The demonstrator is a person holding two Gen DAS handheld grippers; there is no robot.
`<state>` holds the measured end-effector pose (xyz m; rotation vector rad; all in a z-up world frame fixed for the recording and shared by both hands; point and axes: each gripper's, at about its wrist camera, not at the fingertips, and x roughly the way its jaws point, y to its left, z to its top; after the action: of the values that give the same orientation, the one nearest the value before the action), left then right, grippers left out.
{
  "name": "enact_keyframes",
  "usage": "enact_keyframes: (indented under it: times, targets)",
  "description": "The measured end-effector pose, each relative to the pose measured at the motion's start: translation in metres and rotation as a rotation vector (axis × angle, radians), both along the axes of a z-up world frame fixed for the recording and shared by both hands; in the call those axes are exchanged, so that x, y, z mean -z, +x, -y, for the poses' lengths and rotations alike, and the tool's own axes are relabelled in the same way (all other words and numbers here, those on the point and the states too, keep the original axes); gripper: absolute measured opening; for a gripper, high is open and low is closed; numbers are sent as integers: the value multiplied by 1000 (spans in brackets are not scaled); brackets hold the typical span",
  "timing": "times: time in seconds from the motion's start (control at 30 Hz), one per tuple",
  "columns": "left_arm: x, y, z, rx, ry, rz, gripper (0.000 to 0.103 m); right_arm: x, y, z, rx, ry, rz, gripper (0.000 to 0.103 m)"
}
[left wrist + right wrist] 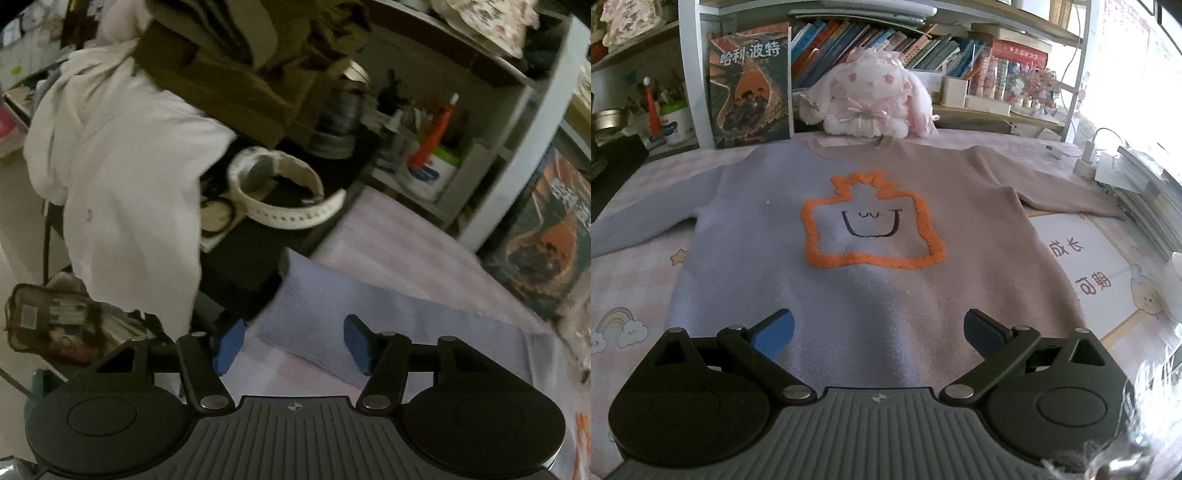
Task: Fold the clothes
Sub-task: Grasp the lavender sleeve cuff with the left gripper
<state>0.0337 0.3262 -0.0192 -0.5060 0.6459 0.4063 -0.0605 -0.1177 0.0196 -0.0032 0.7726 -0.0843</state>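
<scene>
- Lilac knit sweater with an orange fuzzy outline and a drawn smile on the chest (871, 229): lies flat, front up, on the pink checked tablecloth (631, 280); both sleeves spread outward, neckline at the far side.
- Left sleeve of the sweater (325, 306): stretched across the tablecloth, ribbed cuff reaching the cloth's edge.
- Left gripper with blue pads (291, 341): jaws spread wide, nothing between them, poised over the sleeve; contact with it cannot be told.
- Right gripper with blue pads (879, 334): jaws wide apart, empty, above the sweater's hem.
- White and pink plush rabbit (871, 99): sits just beyond the sweater's neckline.
- Dark illustrated book with orange cover art (751, 85): stands upright beside the rabbit, beyond the sweater's left shoulder.
- White printed card with red characters (1078, 258): lies on the tablecloth beside the sweater's right flank.
- White garment (122, 177): hangs beyond the sleeve's cuff, off the table.
- White headphones (280, 192): rest on a dark surface past the cuff.
</scene>
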Motion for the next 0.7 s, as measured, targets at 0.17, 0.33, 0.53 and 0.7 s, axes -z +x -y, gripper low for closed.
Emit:
enact_keyframes:
  times: [0.17, 0.33, 0.53, 0.7]
  targets:
    - [4, 4, -1, -13, -3, -19, 49, -3, 0, 1, -2, 0, 8, 99]
    - [1, 6, 7, -6, -18, 17, 46, -3, 0, 3, 9, 14, 4, 99]
    - [4, 16, 23, 61, -123, 55, 46, -6, 1, 2, -1, 11, 9, 99]
    - [6, 25, 40, 102, -192, 72, 45, -7, 1, 1, -6, 12, 15, 99]
